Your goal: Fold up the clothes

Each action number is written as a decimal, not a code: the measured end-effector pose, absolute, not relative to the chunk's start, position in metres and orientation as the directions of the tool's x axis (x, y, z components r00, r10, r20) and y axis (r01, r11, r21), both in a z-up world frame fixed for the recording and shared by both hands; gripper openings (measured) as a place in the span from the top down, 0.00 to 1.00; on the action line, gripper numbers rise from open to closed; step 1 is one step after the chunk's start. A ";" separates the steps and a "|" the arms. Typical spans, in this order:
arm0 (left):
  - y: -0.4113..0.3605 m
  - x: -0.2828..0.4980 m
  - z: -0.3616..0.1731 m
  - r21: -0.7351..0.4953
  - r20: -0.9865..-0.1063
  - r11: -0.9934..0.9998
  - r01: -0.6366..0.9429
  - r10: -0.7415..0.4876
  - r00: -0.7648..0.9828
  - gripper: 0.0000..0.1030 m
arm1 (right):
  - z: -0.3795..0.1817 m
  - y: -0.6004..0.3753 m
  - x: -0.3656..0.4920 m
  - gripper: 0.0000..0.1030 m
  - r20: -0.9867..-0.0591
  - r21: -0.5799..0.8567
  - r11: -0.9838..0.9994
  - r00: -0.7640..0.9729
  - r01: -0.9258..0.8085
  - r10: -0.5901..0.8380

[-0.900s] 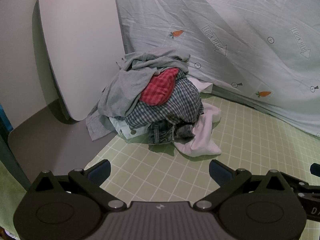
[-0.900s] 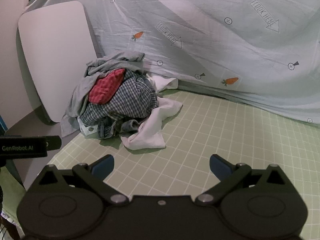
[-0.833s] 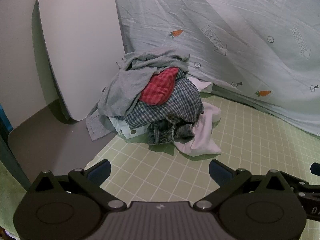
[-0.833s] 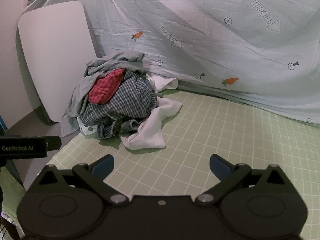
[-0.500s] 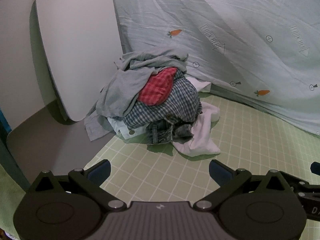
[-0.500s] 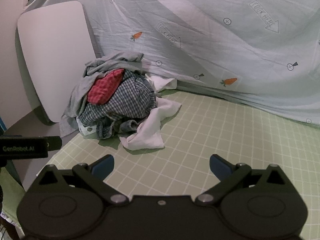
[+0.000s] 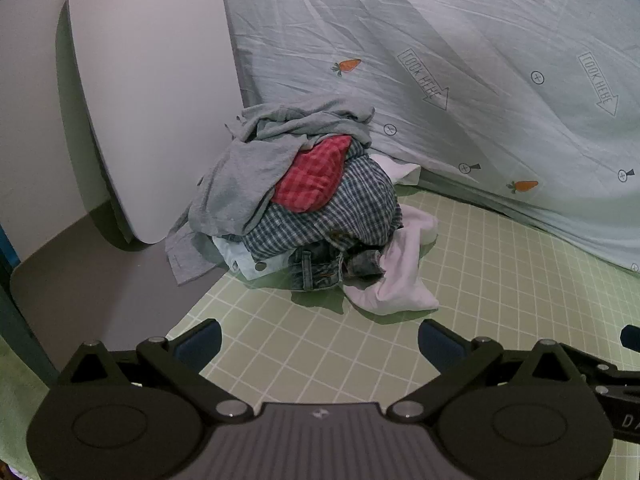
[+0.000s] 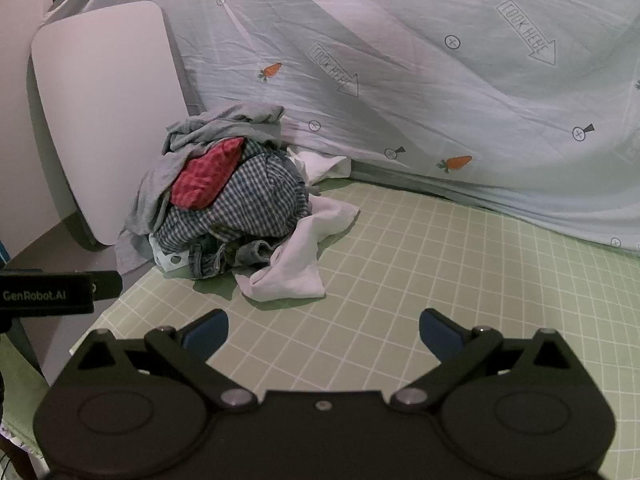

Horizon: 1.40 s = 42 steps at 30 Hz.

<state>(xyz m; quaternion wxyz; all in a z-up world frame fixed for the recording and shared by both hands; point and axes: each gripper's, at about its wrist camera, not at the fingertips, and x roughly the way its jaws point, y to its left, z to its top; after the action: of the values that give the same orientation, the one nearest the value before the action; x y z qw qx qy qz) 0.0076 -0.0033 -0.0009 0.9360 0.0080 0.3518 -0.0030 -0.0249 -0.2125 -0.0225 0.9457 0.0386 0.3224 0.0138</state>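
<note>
A pile of crumpled clothes (image 7: 308,196) sits at the far left of the green grid mat (image 7: 500,300). It holds a grey shirt (image 7: 248,172), a red checked piece (image 7: 312,178), a blue checked shirt (image 7: 336,212), jeans (image 7: 320,270) and a white garment (image 7: 400,280). The pile also shows in the right wrist view (image 8: 232,200). My left gripper (image 7: 320,340) is open and empty, short of the pile. My right gripper (image 8: 322,330) is open and empty, near the white garment (image 8: 296,256).
A white board (image 7: 152,92) leans on the wall left of the pile. A pale sheet with carrot prints (image 7: 460,80) hangs behind the mat. A grey tabletop (image 7: 100,280) borders the mat on the left. The left gripper's body (image 8: 48,292) shows at the right view's left edge.
Both grippers have drifted slightly; the pile sits a little lower and to the left in both views. Both grippers stay open.
</note>
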 end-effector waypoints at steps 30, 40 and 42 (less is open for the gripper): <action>-0.001 0.013 -0.006 0.019 -0.678 1.000 0.004 0.010 0.735 0.00 | -0.027 -0.208 -0.019 0.00 -0.630 0.087 0.996 0.775 0.009 0.048; -0.003 0.024 -0.010 0.022 -0.686 1.000 0.010 0.007 0.727 0.00 | -0.031 -0.213 -0.010 0.00 -0.640 0.096 0.995 0.768 0.030 0.039; -0.002 0.031 -0.011 0.016 -0.692 1.000 0.003 0.009 0.722 0.00 | -0.033 -0.215 -0.006 0.00 -0.642 0.098 0.995 0.765 0.034 0.037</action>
<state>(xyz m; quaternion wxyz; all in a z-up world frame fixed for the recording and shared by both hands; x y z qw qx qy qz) 0.0309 -0.0019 -0.0114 0.9279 0.0080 0.3726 0.0017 -0.0061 -0.2149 -0.0328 0.9381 0.0522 0.3425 0.0008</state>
